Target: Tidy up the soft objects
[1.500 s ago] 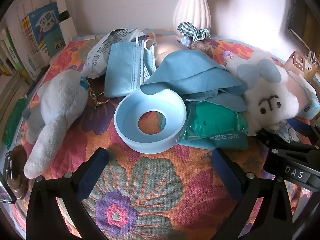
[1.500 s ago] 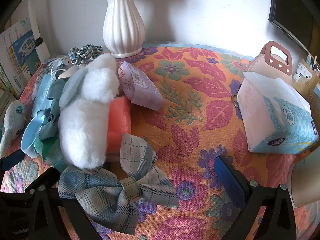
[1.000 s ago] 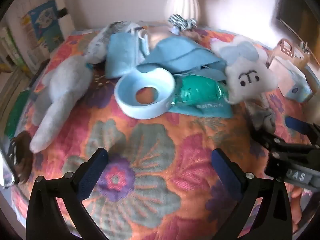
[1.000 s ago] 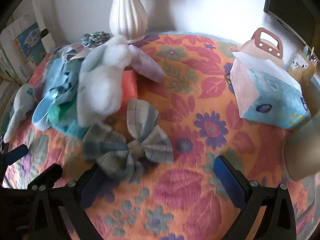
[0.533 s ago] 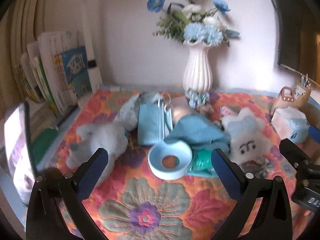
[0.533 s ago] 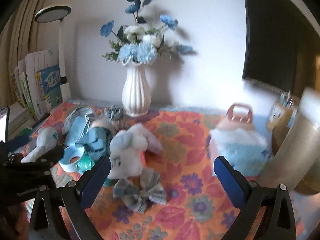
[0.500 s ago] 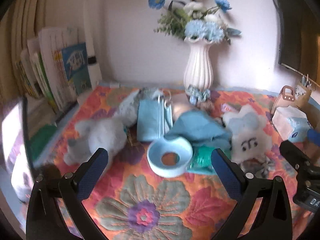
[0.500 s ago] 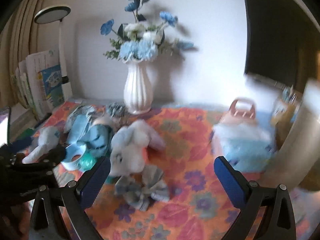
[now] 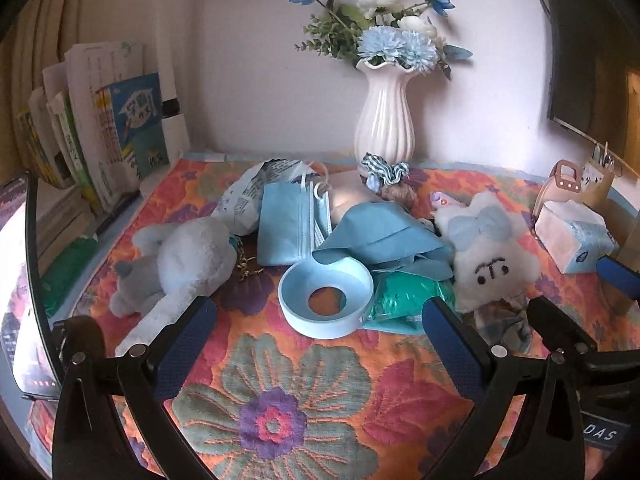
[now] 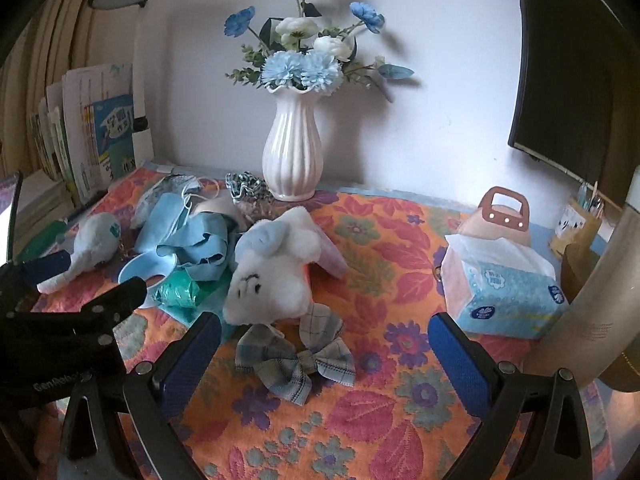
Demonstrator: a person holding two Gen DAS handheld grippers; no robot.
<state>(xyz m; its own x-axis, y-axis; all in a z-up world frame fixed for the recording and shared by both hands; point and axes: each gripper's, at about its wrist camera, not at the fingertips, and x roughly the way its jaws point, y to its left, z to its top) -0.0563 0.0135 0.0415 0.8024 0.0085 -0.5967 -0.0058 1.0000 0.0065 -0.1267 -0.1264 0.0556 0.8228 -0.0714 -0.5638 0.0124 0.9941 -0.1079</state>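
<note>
Hovering low over the floral cloth [image 9: 280, 420], both tools empty: left gripper [image 9: 320, 344] spread wide, right gripper [image 10: 324, 360] spread wide too, pinching nothing. Lying nearest, between the right fingers: plaid bow [image 10: 296, 356], flat, limp, light; pinching at the centre knot likely safest. Just beyond, touching it: white plush [image 10: 272, 280], squashy, light, grabbing the body bulk rather than an ear. Sitting ahead of the left tool: blue ring [image 9: 326, 300], probably stiffer, rim grip. Piling behind: blue cloth [image 9: 384, 236], face masks [image 9: 288, 228], floppy, prone to sliding. Resting left: grey plush [image 9: 184, 264]. Standing farthest: vase [image 9: 384, 120], fragile, avoiding.
</note>
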